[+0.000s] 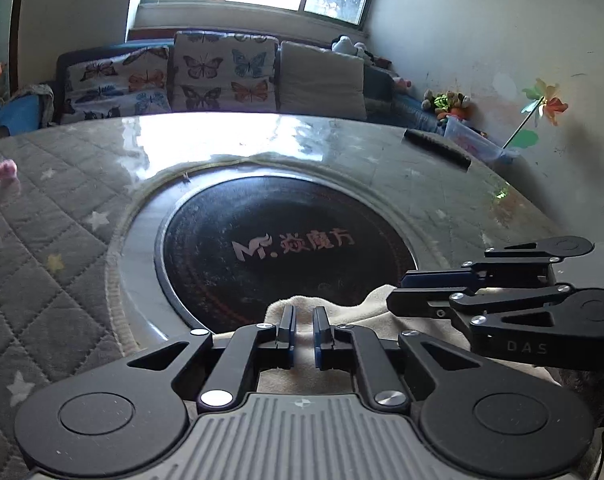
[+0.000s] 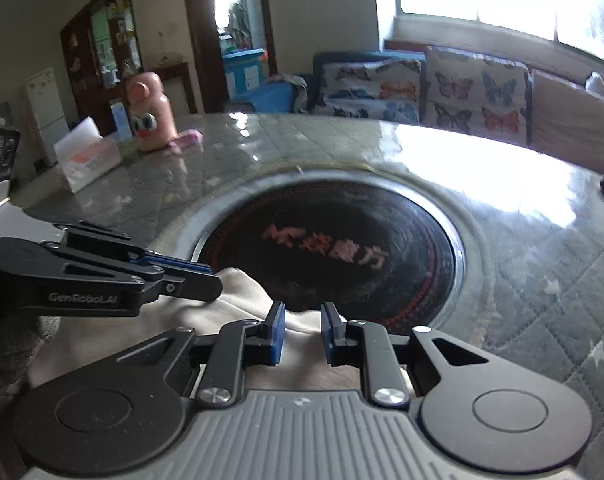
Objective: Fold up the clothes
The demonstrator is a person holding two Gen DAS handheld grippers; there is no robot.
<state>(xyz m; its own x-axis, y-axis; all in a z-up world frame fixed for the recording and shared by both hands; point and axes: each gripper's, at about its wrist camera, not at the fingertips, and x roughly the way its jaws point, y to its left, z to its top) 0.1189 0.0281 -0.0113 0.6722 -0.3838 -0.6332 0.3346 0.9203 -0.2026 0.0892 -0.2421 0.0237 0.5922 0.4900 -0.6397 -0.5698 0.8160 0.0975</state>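
Note:
A cream garment (image 1: 342, 310) lies on the near edge of the round table, reaching onto the black hotplate (image 1: 285, 252). My left gripper (image 1: 304, 322) sits over the cloth with a narrow gap between its blue pads; nothing is clamped between them. My right gripper (image 2: 302, 322) is open wider above the same cream garment (image 2: 237, 300). Each gripper shows from the side in the other's view, the right one (image 1: 402, 292) and the left one (image 2: 215, 280), both close together over the cloth.
The table (image 1: 81, 208) has a quilted grey cover under glass. A black bar (image 1: 438, 148) lies at the far right. A pink toy bottle (image 2: 151, 112) and a tissue box (image 2: 87, 154) stand at the far left. A sofa (image 1: 221, 76) is behind.

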